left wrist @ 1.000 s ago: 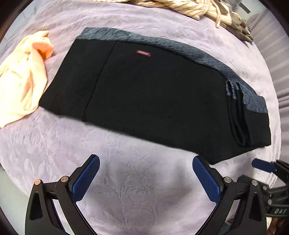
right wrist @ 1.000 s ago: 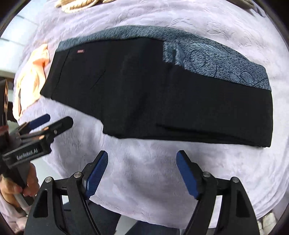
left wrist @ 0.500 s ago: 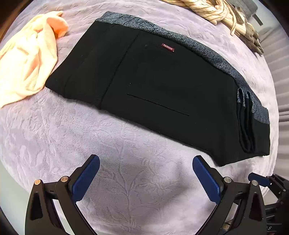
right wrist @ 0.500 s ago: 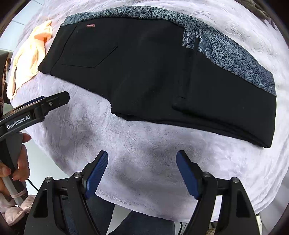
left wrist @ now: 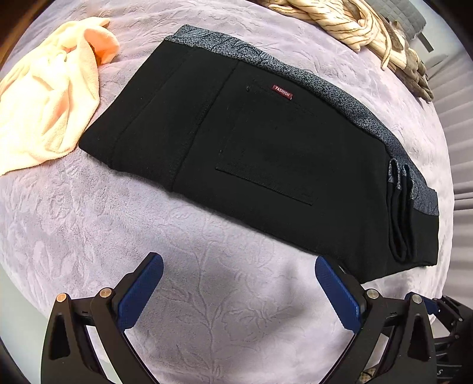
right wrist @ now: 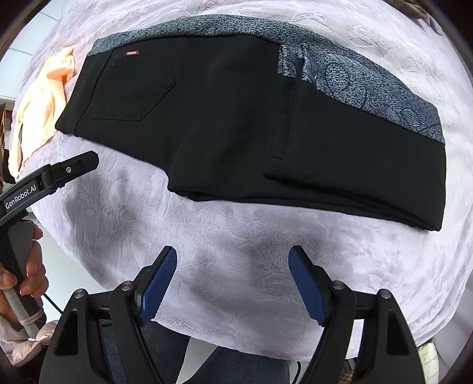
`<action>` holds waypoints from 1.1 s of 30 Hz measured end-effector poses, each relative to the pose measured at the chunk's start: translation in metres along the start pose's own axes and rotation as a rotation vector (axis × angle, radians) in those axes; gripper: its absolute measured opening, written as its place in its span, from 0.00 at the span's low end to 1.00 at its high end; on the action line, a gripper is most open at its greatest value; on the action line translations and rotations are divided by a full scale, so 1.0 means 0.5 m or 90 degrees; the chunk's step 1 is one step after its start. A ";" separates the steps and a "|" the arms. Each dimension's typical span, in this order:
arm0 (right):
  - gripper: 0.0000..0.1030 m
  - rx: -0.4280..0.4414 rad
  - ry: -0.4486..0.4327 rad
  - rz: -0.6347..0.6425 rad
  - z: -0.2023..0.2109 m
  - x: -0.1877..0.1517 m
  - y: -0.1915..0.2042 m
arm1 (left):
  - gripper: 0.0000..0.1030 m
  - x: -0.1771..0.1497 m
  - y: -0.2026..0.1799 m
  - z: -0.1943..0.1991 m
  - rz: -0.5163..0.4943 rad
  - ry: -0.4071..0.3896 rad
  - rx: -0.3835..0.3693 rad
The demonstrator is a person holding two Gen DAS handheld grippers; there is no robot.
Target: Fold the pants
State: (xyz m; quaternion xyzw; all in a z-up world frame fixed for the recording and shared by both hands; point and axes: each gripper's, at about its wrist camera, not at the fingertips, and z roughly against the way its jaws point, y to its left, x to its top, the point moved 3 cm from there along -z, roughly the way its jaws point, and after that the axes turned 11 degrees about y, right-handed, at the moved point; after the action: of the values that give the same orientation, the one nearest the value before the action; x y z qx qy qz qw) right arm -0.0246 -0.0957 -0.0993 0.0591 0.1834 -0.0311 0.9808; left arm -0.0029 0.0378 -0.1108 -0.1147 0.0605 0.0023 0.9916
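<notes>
Two blue ribbed pads [left wrist: 141,291] of the left gripper [left wrist: 239,291] stand spread wide and grasp nothing above the embossed lilac plush blanket [left wrist: 207,319], where the folded black pants [left wrist: 266,159] lie flat, a speckled grey waistband along their far edge, beside a crumpled peach towel [left wrist: 50,112]. From the right wrist, the right gripper [right wrist: 233,283] is likewise released over the blanket [right wrist: 236,236], the pants [right wrist: 236,124] a thick layered rectangle beyond it with a stitched back pocket [right wrist: 133,88].

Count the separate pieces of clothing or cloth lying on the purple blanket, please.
3: the folded black pants in the middle, a peach cloth at their left end, and a striped beige garment at the far edge. More may lie outside the view.
</notes>
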 end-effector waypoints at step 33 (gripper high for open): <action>0.79 -0.009 0.006 0.002 0.003 0.014 0.002 | 1.00 0.058 0.092 -0.010 0.091 -0.025 0.008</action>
State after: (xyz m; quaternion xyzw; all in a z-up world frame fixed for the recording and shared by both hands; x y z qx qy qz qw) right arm -0.0176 -0.0954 -0.1005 0.0521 0.1884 -0.0283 0.9803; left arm 0.0244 0.0810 -0.1296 -0.1034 0.0490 0.0749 0.9906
